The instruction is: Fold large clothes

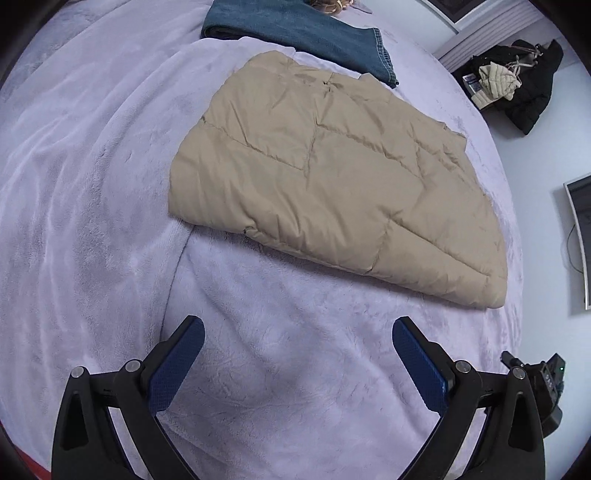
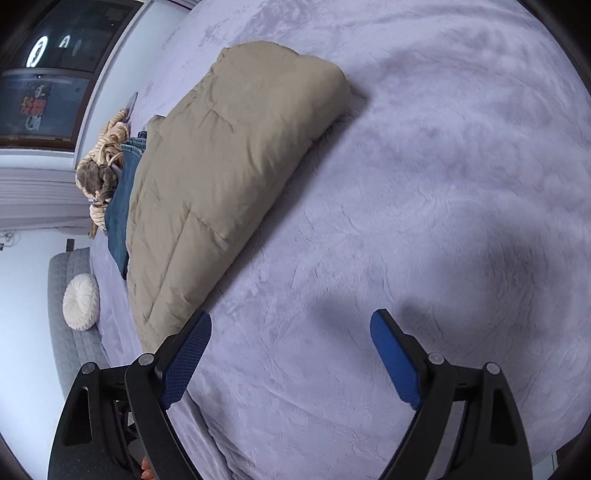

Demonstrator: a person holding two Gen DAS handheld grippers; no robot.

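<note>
Lying folded on the bed (image 1: 92, 221), the tan puffer jacket (image 1: 332, 177) looks done, w/ folded jeans (image 1: 306, 33) behind it. Left hand-held gripper (image 1: 297, 354) & right hand-held gripper (image 2: 291, 350) hang wide apart, holding nothing.

Soft, even daylight; both views sharp. Fisheye bending with black vignette at every corner. A diffuse shadow darkens the blanket (image 2: 424, 184) around 4 o'clock in the right view.

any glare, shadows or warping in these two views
Left wrist view: heavy fisheye bending toward the edges, soft even light, the tan jacket sharp. Right wrist view: same warping, a dark soft shadow on the blanket above the right gripper, and bright glare spots in the window.
</note>
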